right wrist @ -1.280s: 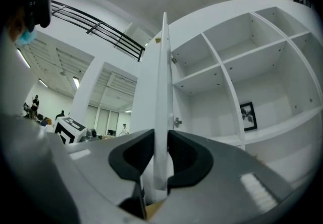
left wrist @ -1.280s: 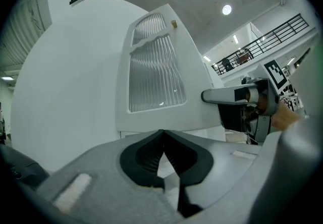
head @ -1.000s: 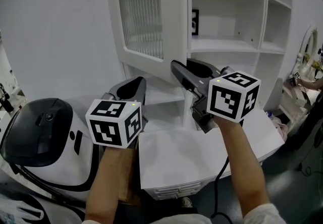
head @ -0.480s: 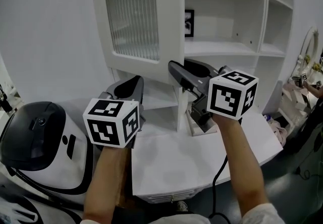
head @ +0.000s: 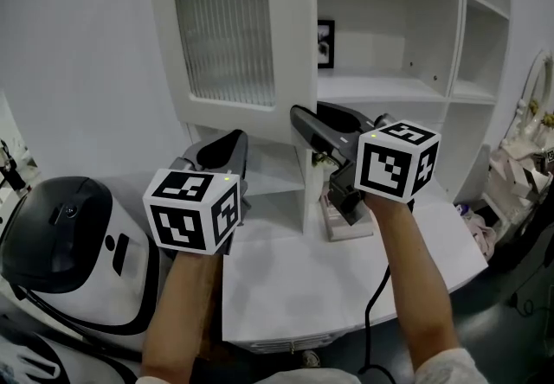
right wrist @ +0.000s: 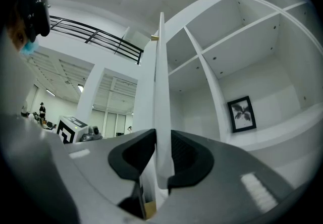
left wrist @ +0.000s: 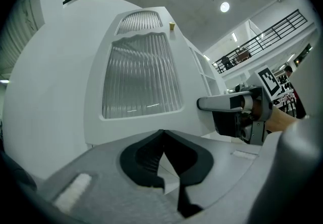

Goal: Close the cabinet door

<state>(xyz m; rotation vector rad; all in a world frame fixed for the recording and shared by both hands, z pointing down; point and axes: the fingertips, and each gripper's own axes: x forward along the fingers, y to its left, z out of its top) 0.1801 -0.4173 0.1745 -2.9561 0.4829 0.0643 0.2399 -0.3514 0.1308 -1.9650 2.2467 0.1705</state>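
Since a second ago the cabinet door (head: 227, 28) has come to show more of its ribbed glass face in the head view, and the framed picture (head: 325, 43), then half covered by the door's edge, is now in full sight on its shelf. Both grippers have kept their posture.

Now the door stands open at 11 o'clock in the head view, its free edge turned toward the person and running down to the tabletop (head: 303, 287). The right gripper (head: 308, 127) has its fingers (right wrist: 189, 160) pinching that edge. In the right gripper view the door is seen edge-on between the two dark pads, one pad on each face, with the open shelves of the cabinet (right wrist: 237, 41) at 2 o'clock.

The left gripper (head: 227, 147) is at 9 o'clock of the right one, just below the door's lower rail and apart from it. Its fingers (left wrist: 141, 157) are pressed together at the tips with nothing between them, and they point at the door's glazed face.

A white appliance with a dark domed top (head: 69, 227) sits at 8 o'clock, beside the tabletop.
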